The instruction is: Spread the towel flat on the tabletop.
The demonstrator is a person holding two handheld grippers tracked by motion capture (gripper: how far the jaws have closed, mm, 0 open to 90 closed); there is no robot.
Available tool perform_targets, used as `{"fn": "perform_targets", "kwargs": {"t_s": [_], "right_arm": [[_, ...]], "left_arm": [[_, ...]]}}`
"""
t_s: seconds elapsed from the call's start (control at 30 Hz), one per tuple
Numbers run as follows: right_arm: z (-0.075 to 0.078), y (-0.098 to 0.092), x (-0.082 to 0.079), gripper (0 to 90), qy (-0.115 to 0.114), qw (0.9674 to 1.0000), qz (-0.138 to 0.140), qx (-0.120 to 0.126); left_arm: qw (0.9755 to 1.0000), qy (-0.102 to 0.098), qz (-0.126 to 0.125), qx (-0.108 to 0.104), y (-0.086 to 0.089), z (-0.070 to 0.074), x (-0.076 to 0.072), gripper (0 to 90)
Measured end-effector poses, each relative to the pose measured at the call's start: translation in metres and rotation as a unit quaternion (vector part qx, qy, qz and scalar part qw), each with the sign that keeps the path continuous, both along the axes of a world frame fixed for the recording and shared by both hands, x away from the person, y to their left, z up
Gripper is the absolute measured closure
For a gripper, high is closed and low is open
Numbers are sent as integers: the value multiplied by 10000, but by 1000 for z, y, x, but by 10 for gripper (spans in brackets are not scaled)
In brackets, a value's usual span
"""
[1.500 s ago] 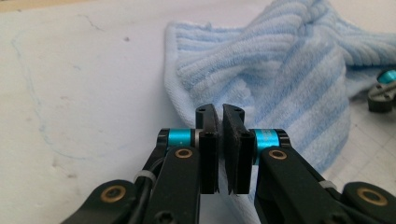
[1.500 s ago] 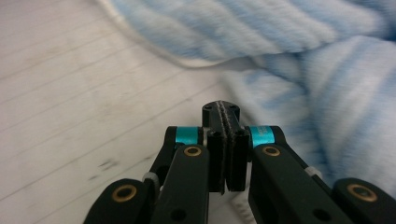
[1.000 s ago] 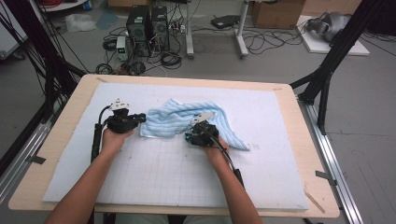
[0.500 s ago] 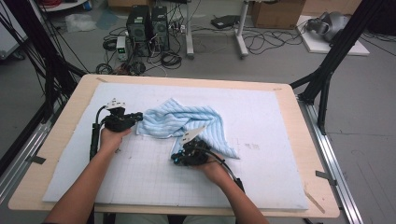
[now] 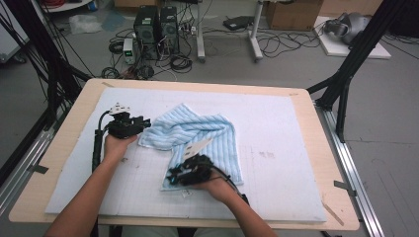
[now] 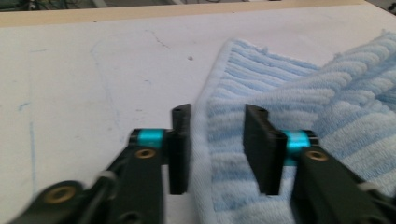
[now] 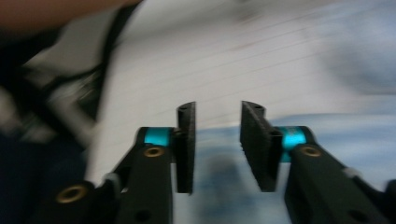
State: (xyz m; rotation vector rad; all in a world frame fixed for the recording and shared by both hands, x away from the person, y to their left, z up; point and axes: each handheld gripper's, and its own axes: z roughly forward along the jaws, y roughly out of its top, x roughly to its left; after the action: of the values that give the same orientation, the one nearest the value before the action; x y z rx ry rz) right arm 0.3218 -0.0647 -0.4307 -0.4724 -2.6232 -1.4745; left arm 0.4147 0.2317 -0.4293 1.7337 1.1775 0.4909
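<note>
Two grippers have just been opening: left gripper (image 6: 217, 151) jaws straddle the towel's (image 5: 197, 136) hem unpressed, right gripper (image 7: 217, 147) parted above its near corner. Soft, light, floppy cloth; pinch edges or corners.

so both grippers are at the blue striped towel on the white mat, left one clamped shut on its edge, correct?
Not quite: the left gripper is open. The left gripper view shows the towel edge between its jaws, gaps either side. Rest holds: the right gripper is at the towel too.

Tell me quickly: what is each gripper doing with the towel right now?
Left gripper: jaws just opened, the blue towel edge between them, not pinched.
Right gripper: jaws just opened, over the towel's near corner, holding nothing.
</note>
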Motion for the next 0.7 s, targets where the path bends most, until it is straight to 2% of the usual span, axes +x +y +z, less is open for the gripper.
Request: {"fn": "perform_targets", "kwargs": {"t_s": [0.03, 0.07, 0.1, 0.13, 0.17, 0.2, 0.23, 0.27, 0.3, 0.33, 0.37, 0.4, 0.43, 0.47, 0.5, 0.53, 0.57, 0.6, 0.63, 0.67, 0.7], "right_arm": [[4, -11, 7, 628, -226, 9987, -457, -58], [6, -21, 14, 601, -513, 9932, -995, -315], [6, -32, 22, 565, -594, 9867, -1425, -517], [-1, -45, 33, 487, -350, 9782, -1898, -762], [-1, -45, 33, 487, -350, 9782, -1898, -762], [-8, -47, 36, 461, -249, 9768, -1910, -937], [-8, -47, 36, 461, -249, 9768, -1910, -937], [-14, -42, 35, 463, -382, 9724, -1930, -1255], [-14, -42, 35, 463, -382, 9724, -1930, -1255], [-14, -39, 33, 547, -537, 9694, -1988, -1337], [-14, -39, 33, 547, -537, 9694, -1988, -1337], [-13, -40, 32, 710, -503, 9718, -1896, -1307], [-13, -40, 32, 710, -503, 9718, -1896, -1307], [-12, -39, 28, 851, -433, 9762, -1696, -1280], [-12, -39, 27, 857, -439, 9775, -1620, -1275], [-12, -39, 27, 857, -439, 9775, -1620, -1275], [-12, -39, 25, 860, -250, 9814, -1487, -1189], [-13, -38, 19, 861, 43, 9875, -1182, -1043], [-14, -36, 15, 861, 126, 9901, -1009, -969], [-14, -36, 15, 861, 126, 9901, -1009, -969], [-14, -33, 11, 860, 292, 9917, -842, -922]], "left_arm": [[10000, -28, 7, 10, 1, 1, -1, 524], [10000, -64, 21, -14, 1, 2, -3, 522], [10000, -75, -3, -2, 2, 2, -4, 521], [9999, -104, -73, -3, 2, 2, -7, 516], [9999, -104, -73, -3, 2, 2, -7, 516], [9998, -123, -128, -5, 1, 1, -9, 516], [9998, -123, -128, -5, 1, 1, -9, 516], [9998, -133, -153, -23, 1, 0, -11, 516], [9997, -117, -196, -7, 1, 0, -11, 516], [9997, -98, -226, -1, 1, 1, -12, 510], [9996, -108, -257, -1, 1, 2, -13, 510], [9996, -129, -268, 5, 1, 3, -14, 510], [9995, -159, -276, -4, 1, 5, -15, 510], [9994, -186, -275, -11, 2, 6, -17, 511], [9993, -212, -294, 20, 2, 8, -18, 513], [9993, -226, -292, 31, 3, 9, -19, 513], [9993, -242, -294, 45, 4, 9, -19, 514], [9993, -230, -301, 51, 5, 10, -20, 519], [9993, -220, -296, 48, 6, 10, -21, 520], [9993, -221, -285, 36, 7, 11, -21, 520], [9994, -225, -281, 14, 8, 11, -22, 521]]}}
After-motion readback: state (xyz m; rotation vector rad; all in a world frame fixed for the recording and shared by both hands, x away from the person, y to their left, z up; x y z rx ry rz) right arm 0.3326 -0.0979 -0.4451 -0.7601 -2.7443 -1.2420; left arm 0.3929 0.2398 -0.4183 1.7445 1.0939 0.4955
